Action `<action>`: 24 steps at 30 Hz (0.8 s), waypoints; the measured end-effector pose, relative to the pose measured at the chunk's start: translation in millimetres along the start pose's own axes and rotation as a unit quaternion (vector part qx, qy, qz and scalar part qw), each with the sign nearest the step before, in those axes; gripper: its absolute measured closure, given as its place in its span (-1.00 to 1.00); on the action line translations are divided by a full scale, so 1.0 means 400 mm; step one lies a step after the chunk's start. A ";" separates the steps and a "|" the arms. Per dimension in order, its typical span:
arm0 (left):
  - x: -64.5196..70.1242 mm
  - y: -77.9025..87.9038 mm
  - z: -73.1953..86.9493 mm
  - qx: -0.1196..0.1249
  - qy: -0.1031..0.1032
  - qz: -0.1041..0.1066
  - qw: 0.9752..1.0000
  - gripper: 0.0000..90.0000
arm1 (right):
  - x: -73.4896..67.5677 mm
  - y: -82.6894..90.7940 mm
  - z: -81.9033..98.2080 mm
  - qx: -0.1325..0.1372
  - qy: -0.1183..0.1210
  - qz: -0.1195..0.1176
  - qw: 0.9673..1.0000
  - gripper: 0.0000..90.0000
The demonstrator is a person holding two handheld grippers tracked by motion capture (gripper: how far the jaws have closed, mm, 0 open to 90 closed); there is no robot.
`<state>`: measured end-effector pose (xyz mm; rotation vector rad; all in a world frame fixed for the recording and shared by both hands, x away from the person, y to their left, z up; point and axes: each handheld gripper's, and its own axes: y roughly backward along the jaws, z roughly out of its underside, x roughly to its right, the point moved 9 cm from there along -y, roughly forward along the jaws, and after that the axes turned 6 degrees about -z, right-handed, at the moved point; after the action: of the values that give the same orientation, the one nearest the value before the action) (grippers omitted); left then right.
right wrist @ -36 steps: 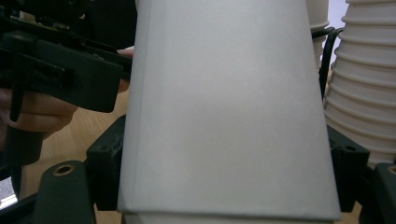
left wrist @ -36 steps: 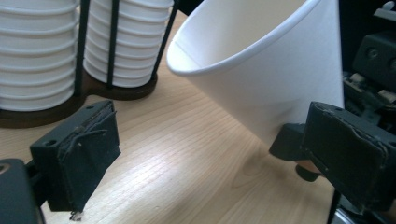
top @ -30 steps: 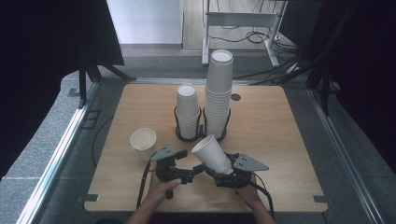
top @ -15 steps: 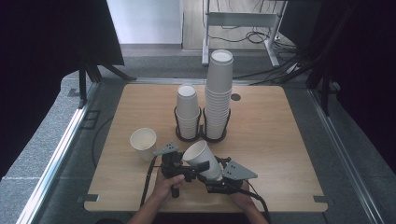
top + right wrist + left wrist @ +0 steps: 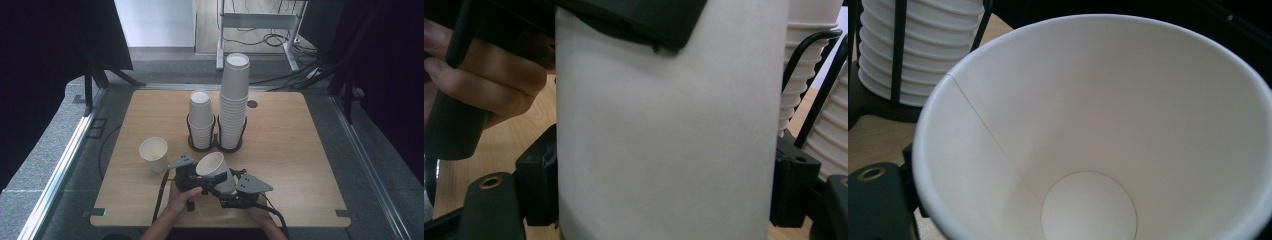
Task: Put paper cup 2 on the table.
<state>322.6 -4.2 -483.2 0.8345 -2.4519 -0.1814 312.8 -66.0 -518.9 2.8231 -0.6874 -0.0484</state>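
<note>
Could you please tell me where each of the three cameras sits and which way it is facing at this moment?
High view: above the person's side, looking forward and down on the table; forearms, hands, both grippers show.
Left gripper view: rides the left gripper, looking into the held cup; one black jaw part at lower left.
Right gripper view: rides the right gripper, facing the cup's side between its jaws; fingers of the left hand show.
Shared: all three show the held cup and the cup stacks.
</note>
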 end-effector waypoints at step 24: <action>0.000 0.030 -0.029 0.027 -0.050 -0.031 0.998 -0.74 | 0.000 -0.007 0.048 -0.079 0.002 -0.008 0.997 -0.74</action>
<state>322.5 6.0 -469.8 0.9482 -2.5362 -0.1842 312.4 -67.8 -538.1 2.6769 -0.6315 -0.0949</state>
